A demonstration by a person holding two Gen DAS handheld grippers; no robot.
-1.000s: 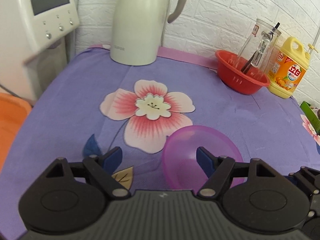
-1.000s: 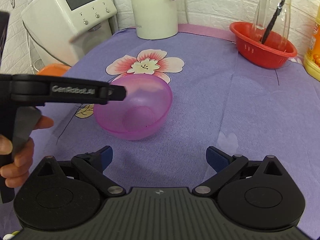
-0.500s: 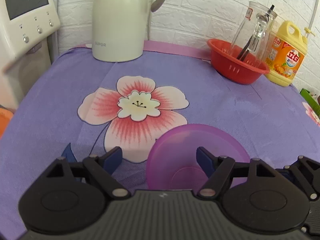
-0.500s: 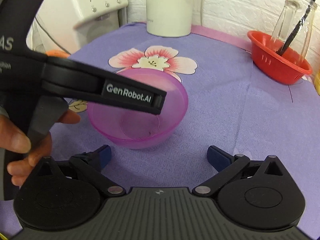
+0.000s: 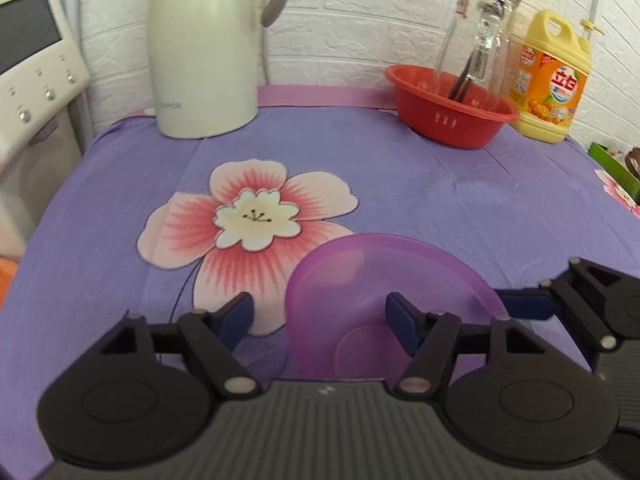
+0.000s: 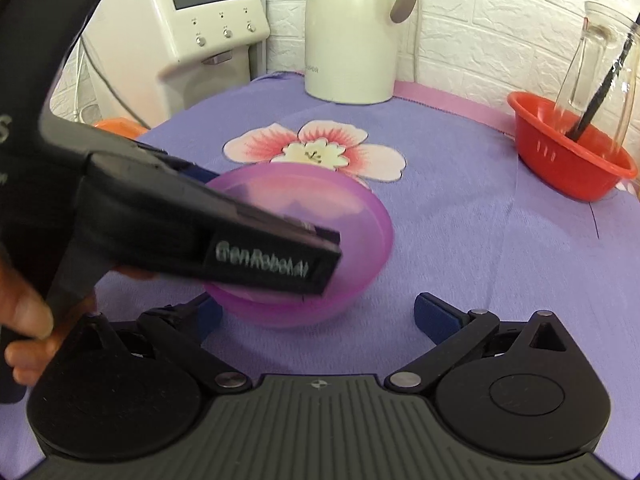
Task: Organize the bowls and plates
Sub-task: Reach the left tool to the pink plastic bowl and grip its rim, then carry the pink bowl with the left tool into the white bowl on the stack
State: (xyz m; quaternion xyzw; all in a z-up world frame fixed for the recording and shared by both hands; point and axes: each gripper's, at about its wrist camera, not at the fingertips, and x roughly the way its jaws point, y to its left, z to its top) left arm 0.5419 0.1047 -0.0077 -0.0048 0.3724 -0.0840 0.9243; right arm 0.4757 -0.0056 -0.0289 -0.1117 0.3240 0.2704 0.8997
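Note:
A translucent purple bowl (image 5: 384, 292) sits upright on the purple flowered tablecloth (image 5: 460, 200). My left gripper (image 5: 320, 316) is open above it, its right finger over the bowl's inside and its left finger outside the near left rim. In the right wrist view the bowl (image 6: 340, 216) lies just ahead of my open right gripper (image 6: 320, 312), whose left finger is next to the bowl's base. The left gripper's body (image 6: 200, 224) crosses over the bowl and hides its left half.
A white kettle (image 5: 204, 48) stands at the back. A red basket (image 5: 452, 116) holds a glass bottle (image 5: 480, 40) at the back right, beside a yellow detergent jug (image 5: 552, 80). A white appliance (image 6: 200, 24) stands off the table's left edge.
Both grippers have moved closer to the purple bowl. The left gripper now reaches over the bowl, further right across the right wrist view. The bowl has stayed in place.

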